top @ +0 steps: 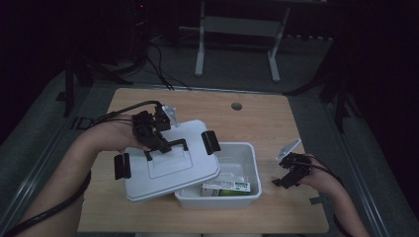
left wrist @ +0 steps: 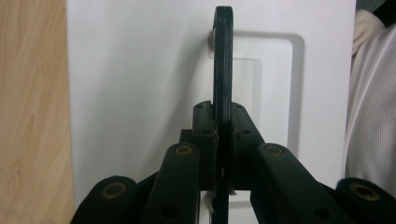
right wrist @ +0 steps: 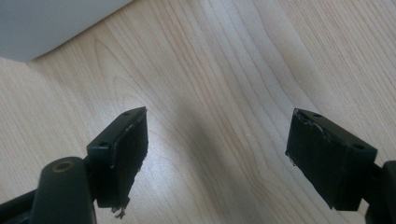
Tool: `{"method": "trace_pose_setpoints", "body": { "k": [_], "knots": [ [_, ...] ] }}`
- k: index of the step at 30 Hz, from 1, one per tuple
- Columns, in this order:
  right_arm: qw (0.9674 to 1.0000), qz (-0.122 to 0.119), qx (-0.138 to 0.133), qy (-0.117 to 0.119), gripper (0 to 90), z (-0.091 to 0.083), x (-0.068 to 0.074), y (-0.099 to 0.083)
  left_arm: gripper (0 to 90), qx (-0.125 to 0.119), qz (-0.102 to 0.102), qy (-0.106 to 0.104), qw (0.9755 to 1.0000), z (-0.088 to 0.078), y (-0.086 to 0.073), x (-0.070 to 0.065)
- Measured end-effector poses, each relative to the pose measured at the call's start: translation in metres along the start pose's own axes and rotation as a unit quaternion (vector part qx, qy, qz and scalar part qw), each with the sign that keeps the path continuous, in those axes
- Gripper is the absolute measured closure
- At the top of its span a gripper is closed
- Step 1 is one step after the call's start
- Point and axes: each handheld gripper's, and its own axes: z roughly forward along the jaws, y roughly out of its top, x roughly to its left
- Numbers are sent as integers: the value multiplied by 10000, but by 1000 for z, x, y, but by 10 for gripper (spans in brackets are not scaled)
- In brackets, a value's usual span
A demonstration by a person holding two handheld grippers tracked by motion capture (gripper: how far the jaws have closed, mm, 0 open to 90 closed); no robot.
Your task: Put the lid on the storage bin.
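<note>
One carton (top: 225, 188), perhaps, inside uncovered bin (top: 249, 170)

The white lid (top: 170, 165) with its black handle (left wrist: 222, 70) between the black left tongs (top: 157, 143) overlaps a white bin (top: 236, 163) holding a green-and-white carton (top: 226, 188), on a pale wood-grain surface (top: 276, 118).

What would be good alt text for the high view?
The left gripper grips the black handle of a white lid, holding it tilted over a white bin on a wooden table. The right gripper rests open beside the bin.
</note>
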Motion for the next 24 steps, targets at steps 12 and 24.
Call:
{"method": "trace_pose_setpoints", "body": {
  "k": [12, 24],
  "knots": [
    [10000, 29, -38, 23, 203, 0, 0, 0, 838, 93, 404, -130, 9991, 12, 37, -14],
    [10000, 37, -56, 16, 203, 0, 0, -1, 838, 195, 686, -264, 9971, 26, 68, -23]
  ]
}}
